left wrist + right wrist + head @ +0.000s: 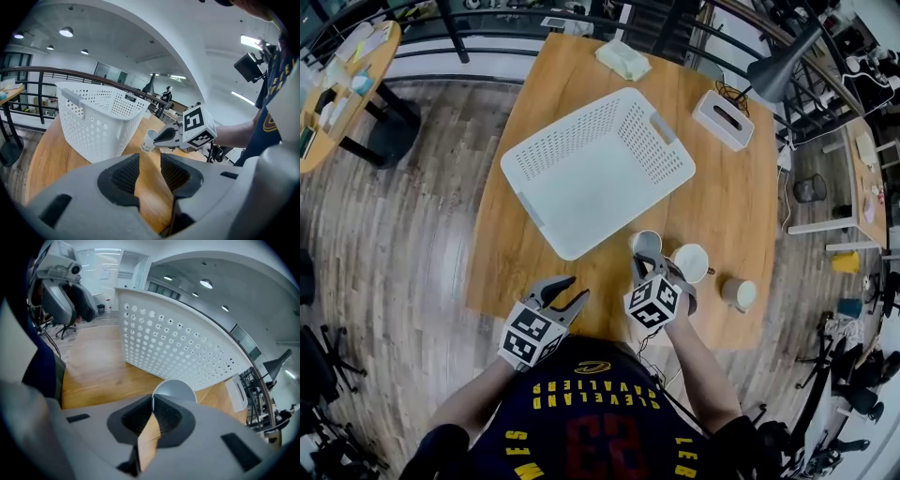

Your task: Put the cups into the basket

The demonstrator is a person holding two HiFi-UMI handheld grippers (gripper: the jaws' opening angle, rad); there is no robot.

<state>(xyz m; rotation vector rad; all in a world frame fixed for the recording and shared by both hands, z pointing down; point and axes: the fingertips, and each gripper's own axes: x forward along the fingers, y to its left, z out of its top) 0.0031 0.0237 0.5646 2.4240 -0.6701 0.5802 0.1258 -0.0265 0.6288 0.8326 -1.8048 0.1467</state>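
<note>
On the wooden table [727, 202] stands a white perforated basket [591, 178], with three white cups in front of it. My right gripper [648, 262] is shut on the rim of the leftmost cup [645, 242], which stands close to the basket's near corner. In the right gripper view the gripper's [153, 401] pads pinch the cup's [174, 389] near rim, with the basket [187, 352] right behind. A second cup [691, 262] and a third cup [739, 293] stand to the right. My left gripper [565, 292] hovers open and holds nothing at the table's front edge. The left gripper view shows the left gripper [150, 161], the basket [93, 122] and the held cup [149, 139].
A white tissue box [723, 119] and a pale packet [623, 59] lie at the table's far end. A grey desk lamp [778, 70] leans in from the far right. A round side table [342, 84] stands at the left on the wood floor.
</note>
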